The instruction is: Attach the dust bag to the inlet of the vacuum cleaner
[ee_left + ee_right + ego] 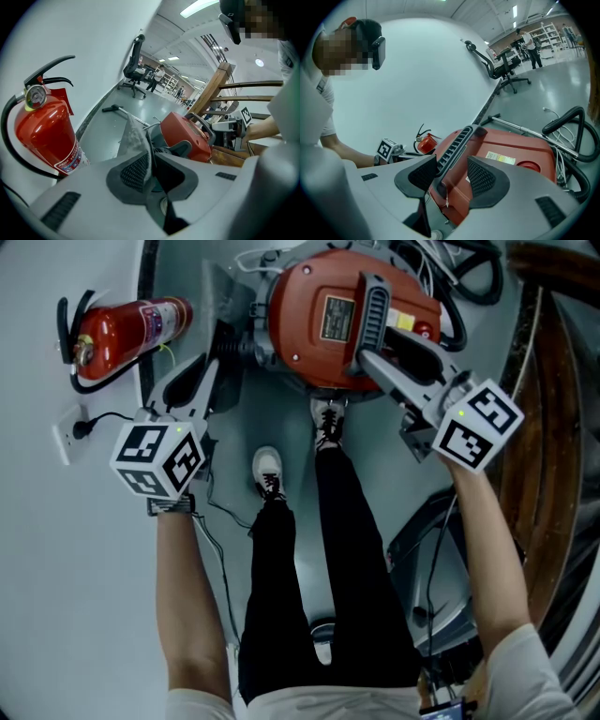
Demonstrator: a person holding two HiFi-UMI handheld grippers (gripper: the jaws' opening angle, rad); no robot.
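Note:
The red vacuum cleaner [319, 324] stands on the floor ahead of my feet. A grey fabric dust bag [133, 136] rises from between the jaws of my left gripper [151, 164], which is shut on its lower edge. In the head view that gripper [217, 352] holds the bag [230, 301] against the vacuum's left side. My right gripper [452, 173] is open, its pads on either side of the vacuum's black ribbed handle [454, 143] without closing on it. From above, the right gripper [375, 352] reaches over the vacuum's top by the handle [373, 310]. The inlet is hidden.
A red fire extinguisher [127, 334] lies left of the vacuum near the wall, close beside the left gripper [44, 131]. A black hose [469, 277] and cables coil behind the vacuum. A wooden frame [553, 381] runs along the right. The person's shoes [267, 470] stand below the vacuum.

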